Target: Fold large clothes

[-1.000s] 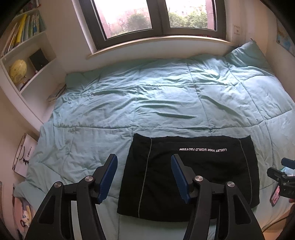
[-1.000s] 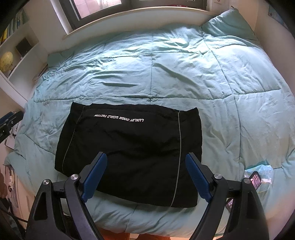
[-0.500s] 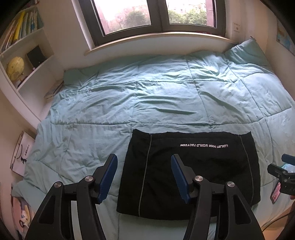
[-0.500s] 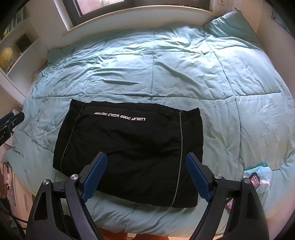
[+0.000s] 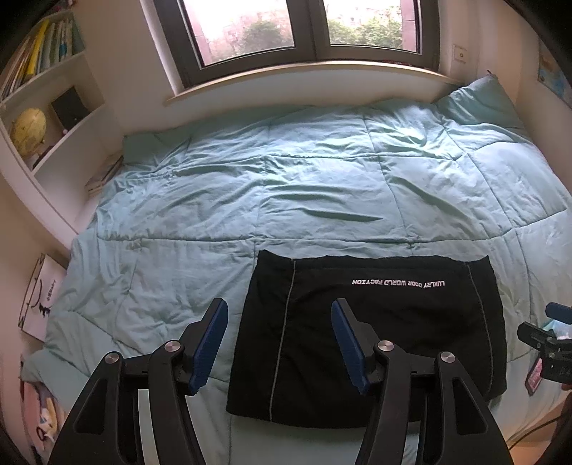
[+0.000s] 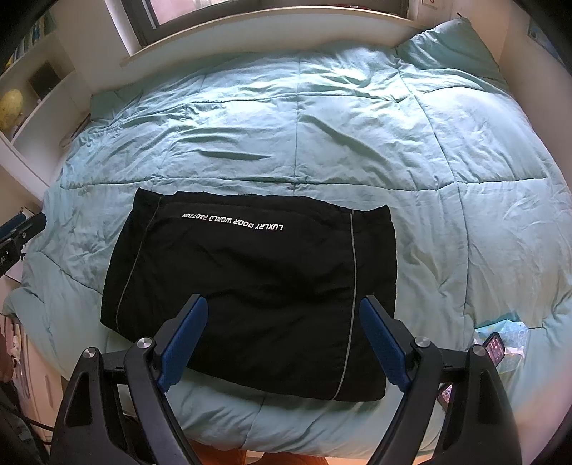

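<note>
Both blue-padded tongs, left gripper (image 5: 279,343) and right gripper (image 6: 282,336), wide and empty above folded black lettered fabric garment (image 6: 250,279); risk: snagging teal quilted duvet (image 6: 357,125) at six o'clock edge.

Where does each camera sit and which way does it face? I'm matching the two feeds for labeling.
Left wrist: on the left gripper, angled down over the near left of the bed toward the window; its open blue fingers show, and the right gripper at the right edge.
Right wrist: on the right gripper, tilted steeper over the folded black garment; its open fingers show.
Shared: the garment, the teal quilt, the globe on the shelf.
</note>
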Motion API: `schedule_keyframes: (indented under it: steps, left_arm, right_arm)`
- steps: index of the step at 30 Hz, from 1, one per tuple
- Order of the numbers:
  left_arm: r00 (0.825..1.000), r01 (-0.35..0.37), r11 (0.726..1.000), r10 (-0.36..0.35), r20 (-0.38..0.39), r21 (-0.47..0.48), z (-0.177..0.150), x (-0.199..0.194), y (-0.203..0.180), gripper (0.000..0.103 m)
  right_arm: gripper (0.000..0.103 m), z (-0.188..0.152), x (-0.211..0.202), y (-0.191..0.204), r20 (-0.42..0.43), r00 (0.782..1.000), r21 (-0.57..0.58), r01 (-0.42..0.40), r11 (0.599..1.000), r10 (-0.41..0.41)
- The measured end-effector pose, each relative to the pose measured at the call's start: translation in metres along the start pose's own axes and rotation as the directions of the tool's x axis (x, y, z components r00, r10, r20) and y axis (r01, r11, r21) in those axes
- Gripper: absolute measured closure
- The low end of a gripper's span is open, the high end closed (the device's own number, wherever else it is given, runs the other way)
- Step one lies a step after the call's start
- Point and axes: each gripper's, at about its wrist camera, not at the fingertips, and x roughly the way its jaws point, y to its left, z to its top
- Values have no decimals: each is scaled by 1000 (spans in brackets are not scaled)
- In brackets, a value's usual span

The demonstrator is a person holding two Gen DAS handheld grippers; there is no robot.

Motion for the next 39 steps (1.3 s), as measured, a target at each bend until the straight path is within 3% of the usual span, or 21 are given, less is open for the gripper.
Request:
schedule_keyframes:
  steps: [14,20,27,39]
  left_arm:
    - [1000,14,1000,-14,-5,6,0,4,1,41]
    - [1000,1,1000,0,3,-3,2,2,5,41]
    - [997,-75,997,75,19,-6,1,2,12,41]
    - [998,-70,996,70,6,-61,4,9,32,41]
  right_arm:
    - [15,2,9,5,-25,1000,-1,-17,1000,17]
    - [15,5,14,12,-30,999,-16,-25,1000,25]
    - [15,7,17,22,-36,999,-35,-24,999,23]
    - [15,8,23,35,-44,999,-48,-18,999,16]
